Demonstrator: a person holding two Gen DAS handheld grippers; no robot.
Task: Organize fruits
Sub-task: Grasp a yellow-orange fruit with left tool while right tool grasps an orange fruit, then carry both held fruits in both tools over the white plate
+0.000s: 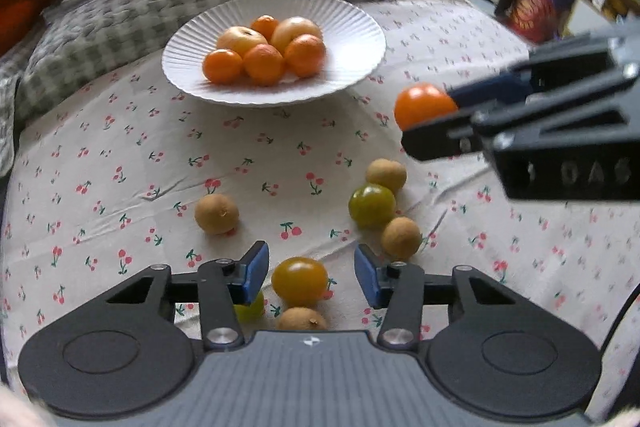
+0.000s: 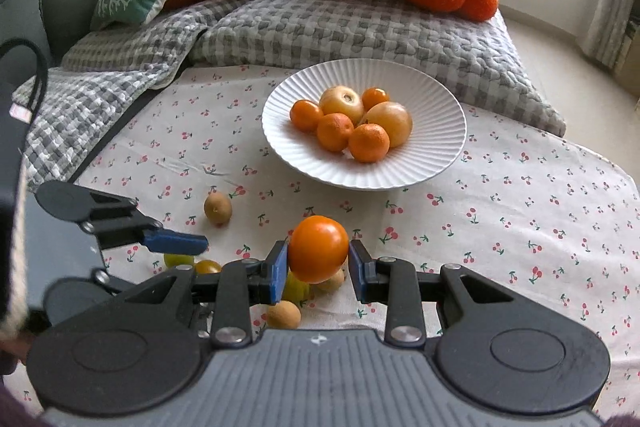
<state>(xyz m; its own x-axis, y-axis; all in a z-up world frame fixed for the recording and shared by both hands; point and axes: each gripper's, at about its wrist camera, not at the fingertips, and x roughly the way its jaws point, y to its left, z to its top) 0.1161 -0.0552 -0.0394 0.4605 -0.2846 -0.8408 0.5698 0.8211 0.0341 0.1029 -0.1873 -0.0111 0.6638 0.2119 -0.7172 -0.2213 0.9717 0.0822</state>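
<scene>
The right claw (image 2: 318, 267) is clamped on an orange tomato (image 2: 318, 249), the blue pads pressing its two sides, and the fruit hangs clear of the cherry-print cloth (image 2: 520, 227) that covers the surface. The left wrist view shows the same tomato lifted above the cloth, well short of the white ribbed plate (image 1: 360, 39). That plate already carries several small oranges (image 2: 368, 143) and two pale yellow round fruits (image 2: 390, 123), heaped together near its centre. The left claw (image 1: 310, 275) is spread wide and grips nothing; it hovers low with a yellow tomato (image 1: 299, 281) lying between its pads, touched by neither as far as can be told. Around it loose fruit waits on the cloth: a green tomato (image 1: 372, 205), several brown longan-like fruits (image 1: 217, 213), and another green one partly hidden behind the left pad. The step in hand looks like the carry of the orange tomato to the plate. The next move probably calls for bringing the right claw forward over the plate, lowering it into a free spot beside the heap so nothing rolls, then releasing gently. The left claw seems placed to close on the yellow tomato afterwards, with light pressure, since the skin is likely soft.
</scene>
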